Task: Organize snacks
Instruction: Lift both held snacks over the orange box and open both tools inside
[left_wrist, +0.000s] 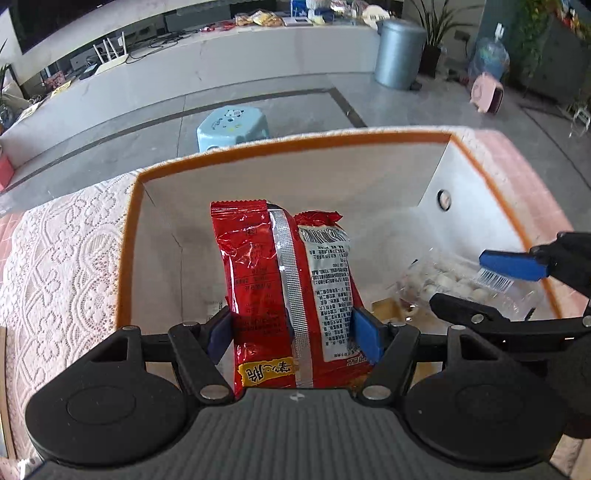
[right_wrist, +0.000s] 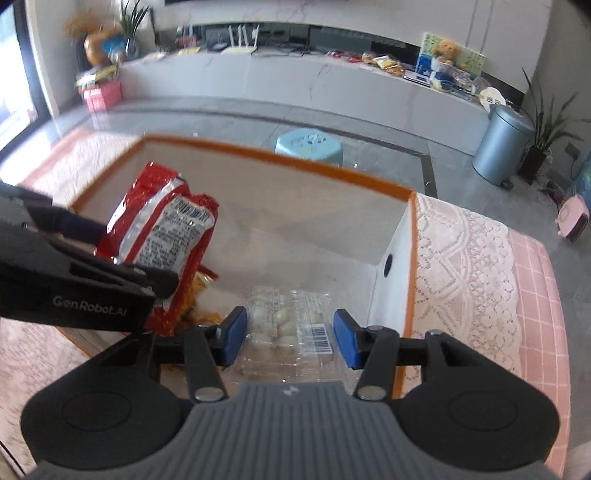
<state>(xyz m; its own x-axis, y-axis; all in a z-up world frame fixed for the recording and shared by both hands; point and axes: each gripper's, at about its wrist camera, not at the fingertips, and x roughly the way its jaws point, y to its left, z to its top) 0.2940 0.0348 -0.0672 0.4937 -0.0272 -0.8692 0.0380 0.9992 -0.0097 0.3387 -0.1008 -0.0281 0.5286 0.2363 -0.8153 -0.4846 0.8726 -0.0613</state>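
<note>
My left gripper (left_wrist: 293, 328) is shut on a red snack packet (left_wrist: 288, 280) and holds it upright inside a white box with an orange rim (left_wrist: 127, 258). The packet also shows in the right wrist view (right_wrist: 162, 236), at the box's left side. My right gripper (right_wrist: 290, 338) is shut on a clear plastic pack of pale round sweets (right_wrist: 291, 332), low in the box's right part. That pack (left_wrist: 454, 286) and the right gripper (left_wrist: 480, 284) also show in the left wrist view. An orange packet (right_wrist: 201, 295) lies on the box floor beneath the red one.
The box (right_wrist: 406, 258) stands on a table with a white lace cloth (right_wrist: 465, 280) over a pink checked cover (right_wrist: 535, 295). Beyond are a blue stool (left_wrist: 232, 125), a grey bin (left_wrist: 399, 51) and a long white counter (right_wrist: 295, 81) with more snacks.
</note>
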